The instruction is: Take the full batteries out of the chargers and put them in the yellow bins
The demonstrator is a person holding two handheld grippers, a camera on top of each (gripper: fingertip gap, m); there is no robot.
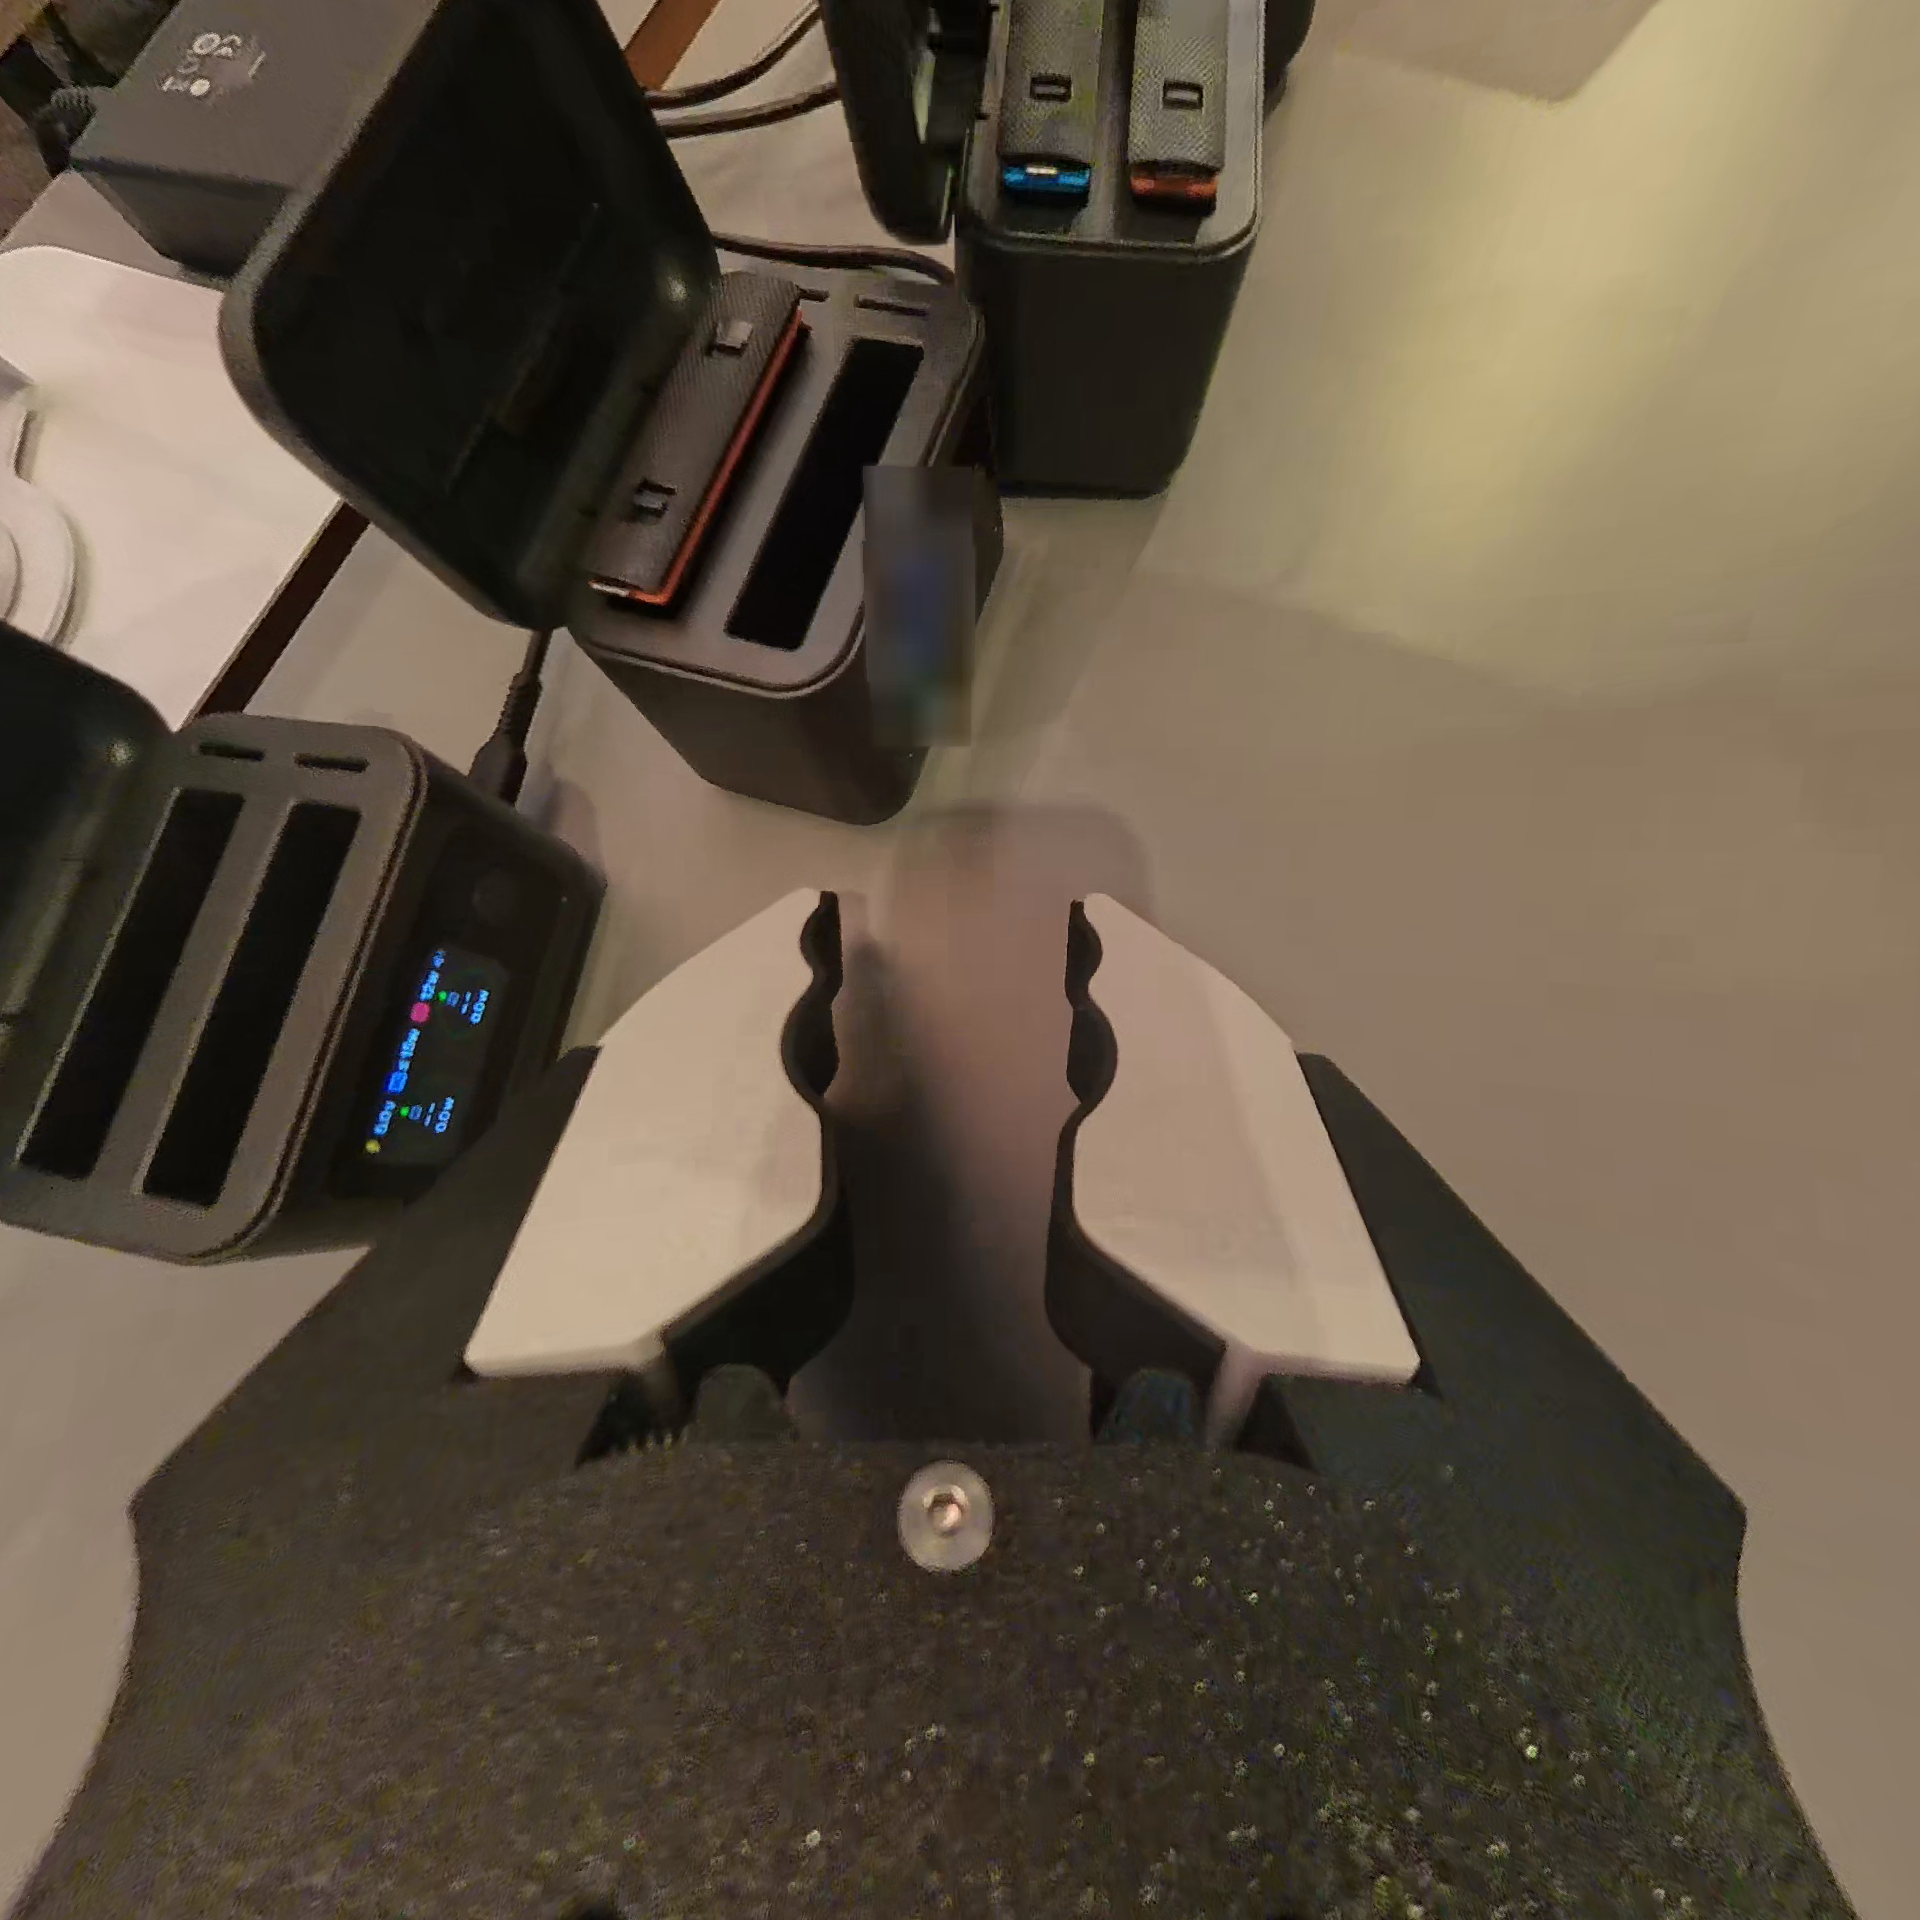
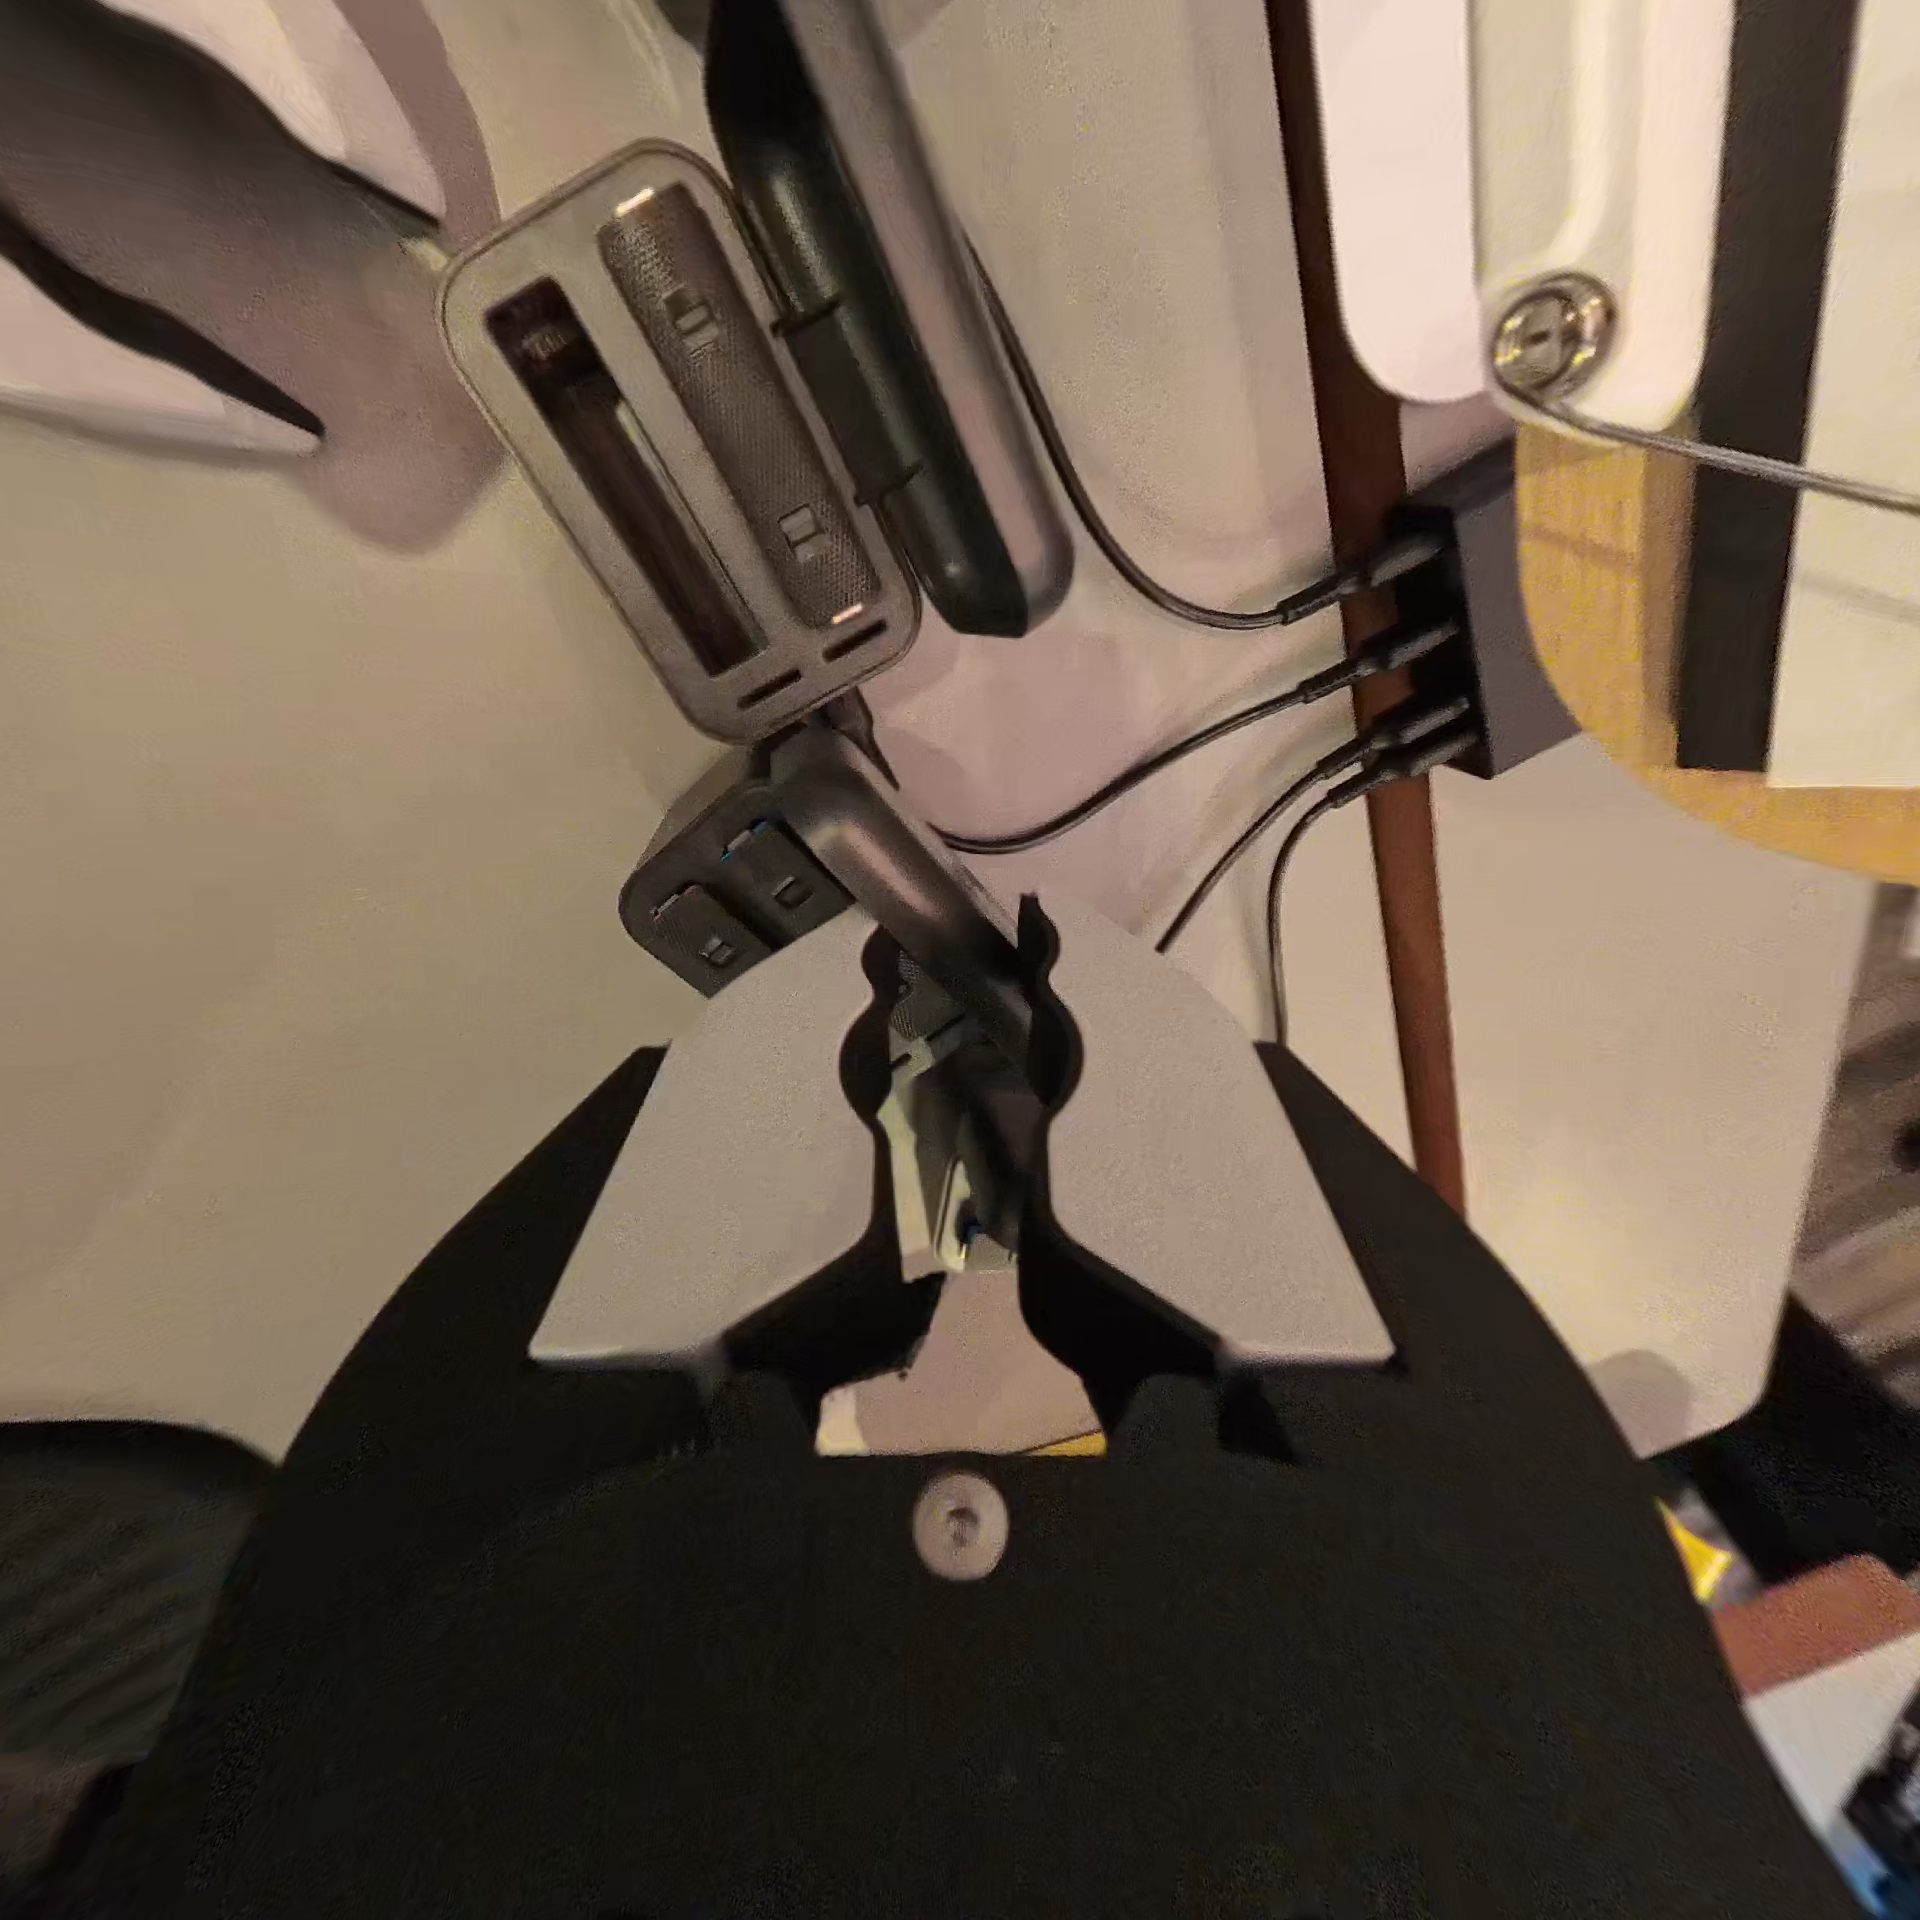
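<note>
In the left wrist view my left gripper [image 1: 951,914] is open above the pale table, with only a soft grey blur between its fingers. The near-left charger [image 1: 208,987] has both slots empty. The middle charger [image 1: 790,665] holds one orange-edged battery [image 1: 696,447] beside an empty slot. The far charger [image 1: 1112,343] holds two batteries [image 1: 1044,104]. In the right wrist view my right gripper [image 2: 951,940] is shut on a dark grey battery [image 2: 935,1132] held slantwise. Beyond it are a charger with two batteries [image 2: 727,914] and a charger with one battery [image 2: 675,436]. No yellow bin is clearly in view.
Thin black cables [image 2: 1143,790] run from the chargers to a black power hub [image 2: 1475,623] at the table's brown edge [image 2: 1392,831]. A black box [image 1: 177,135] sits at the far left. A small yellow patch [image 2: 1694,1558] shows at lower right; what it is I cannot tell. Spacing between my two grippers at the tips: around 15 cm.
</note>
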